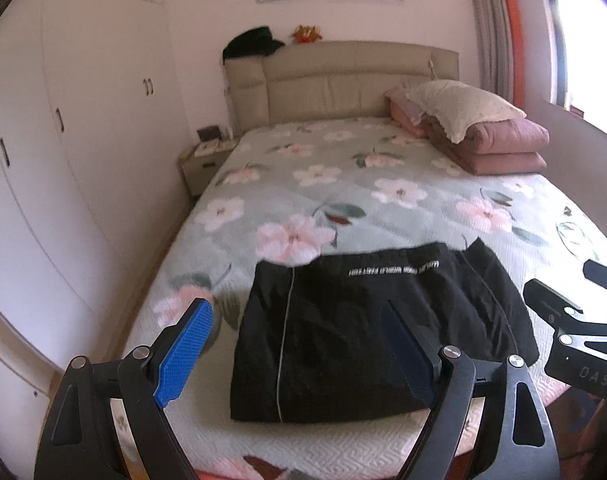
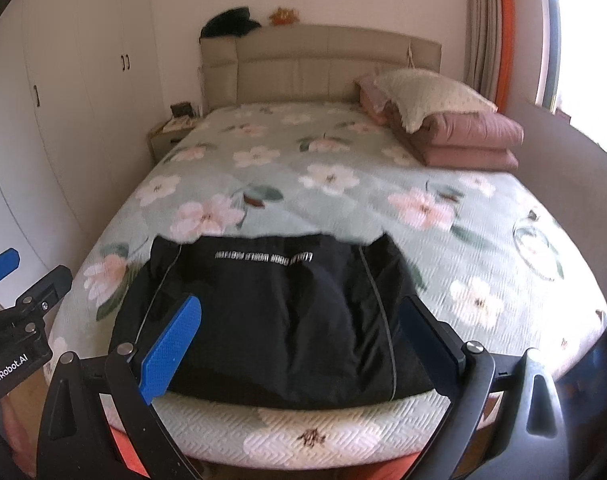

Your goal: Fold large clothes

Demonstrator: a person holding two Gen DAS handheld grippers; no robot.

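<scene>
A black garment [image 1: 367, 328] with white lettering lies folded into a rough rectangle near the foot of the bed; it also shows in the right wrist view [image 2: 279, 320]. My left gripper [image 1: 299, 316] is open and empty, hovering above the garment's near left part with its blue pads [image 1: 183, 356] wide apart. My right gripper [image 2: 299, 312] is open and empty above the garment's near edge. The right gripper's body shows at the left wrist view's right edge [image 1: 583, 336]. The left gripper's body shows at the right wrist view's left edge [image 2: 19, 320].
The bed [image 2: 383, 208] has a floral green cover. A folded pink quilt with a pillow [image 2: 455, 128] lies at the far right by the headboard [image 2: 323, 68]. White wardrobes [image 1: 63, 140] line the left wall, a nightstand [image 1: 203, 164] stands beside the bed, and a window [image 1: 583, 40] is at right.
</scene>
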